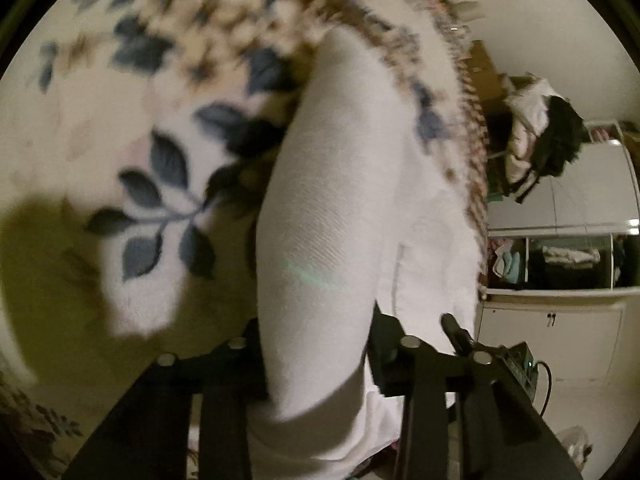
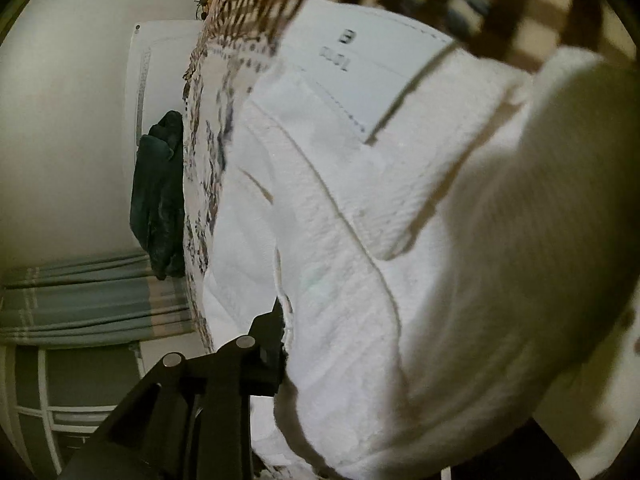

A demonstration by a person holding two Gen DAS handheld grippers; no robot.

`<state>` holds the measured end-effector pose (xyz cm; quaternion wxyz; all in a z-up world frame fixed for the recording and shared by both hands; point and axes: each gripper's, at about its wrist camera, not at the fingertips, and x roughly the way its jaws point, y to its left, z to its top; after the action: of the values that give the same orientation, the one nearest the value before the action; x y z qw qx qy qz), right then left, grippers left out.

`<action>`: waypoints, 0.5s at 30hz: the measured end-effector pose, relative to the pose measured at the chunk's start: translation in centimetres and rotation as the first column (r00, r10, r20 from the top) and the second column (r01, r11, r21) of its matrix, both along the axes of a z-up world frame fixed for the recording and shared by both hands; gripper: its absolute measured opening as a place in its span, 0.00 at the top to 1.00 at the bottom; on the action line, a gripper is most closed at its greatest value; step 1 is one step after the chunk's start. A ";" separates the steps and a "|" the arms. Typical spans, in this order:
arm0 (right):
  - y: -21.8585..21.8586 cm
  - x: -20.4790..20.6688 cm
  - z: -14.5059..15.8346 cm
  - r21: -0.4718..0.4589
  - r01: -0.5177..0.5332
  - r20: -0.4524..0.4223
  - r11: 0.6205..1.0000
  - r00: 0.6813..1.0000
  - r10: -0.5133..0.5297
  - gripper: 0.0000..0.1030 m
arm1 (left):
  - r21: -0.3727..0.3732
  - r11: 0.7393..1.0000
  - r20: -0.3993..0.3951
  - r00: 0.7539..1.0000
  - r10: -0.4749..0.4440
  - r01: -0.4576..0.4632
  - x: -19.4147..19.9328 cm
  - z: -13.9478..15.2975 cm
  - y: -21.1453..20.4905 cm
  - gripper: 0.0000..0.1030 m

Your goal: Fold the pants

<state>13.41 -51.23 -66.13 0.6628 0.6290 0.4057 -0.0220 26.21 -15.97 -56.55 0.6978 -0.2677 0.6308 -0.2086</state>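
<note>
White pants (image 1: 332, 208) hang lifted over a bed with a leaf-print blanket (image 1: 160, 184). My left gripper (image 1: 316, 344) is shut on a fold of the white cloth, which passes between its black fingers (image 1: 384, 336). In the right wrist view the pants' waistband with its label (image 2: 360, 68) and seams (image 2: 360, 240) fills the frame. My right gripper (image 2: 360, 320) is shut on the pants. Only its left finger (image 2: 272, 332) shows. The cloth hides the other one.
A checked brown blanket edge (image 1: 472, 160) borders the bed. A pile of clothes (image 1: 536, 136) and open shelves (image 1: 560, 260) stand at the right. A dark garment (image 2: 160, 196) hangs at the bed's edge, with a curtain (image 2: 92, 300) below it.
</note>
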 end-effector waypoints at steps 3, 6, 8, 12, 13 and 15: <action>0.0 0.3 2.0 -0.003 0.007 0.018 1.000 1.000 -0.007 0.76 | -0.011 1.000 0.052 0.999 0.000 0.001 0.3 2.4 -0.2 0.75; 0.3 1.3 4.5 -0.015 -0.001 0.046 1.000 0.999 0.002 0.81 | -0.023 1.000 0.098 0.995 0.012 -0.009 1.0 4.8 -0.4 0.76; -0.1 2.1 6.1 -0.015 -0.016 0.066 1.000 0.998 0.017 0.81 | -0.031 0.999 0.123 0.992 0.030 -0.027 1.6 6.1 -0.3 0.76; 0.1 2.9 6.1 0.046 -0.057 0.061 0.997 0.997 0.055 0.80 | -0.025 0.998 0.118 0.991 0.063 -0.060 2.5 6.7 0.9 0.76; 0.5 3.4 5.6 0.071 -0.073 0.044 0.995 0.997 0.070 0.74 | -0.017 0.998 0.099 0.993 0.067 -0.066 2.5 6.1 1.3 0.75; 1.5 3.6 4.0 0.105 -0.117 -0.025 0.988 0.992 0.120 0.64 | -0.004 0.997 0.041 0.996 0.074 -0.074 2.1 4.1 2.1 0.73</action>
<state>17.03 -49.77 -62.13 0.6232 0.6368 0.4531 0.0286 28.33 -13.91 -52.41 0.7175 -0.2873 0.6058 -0.1887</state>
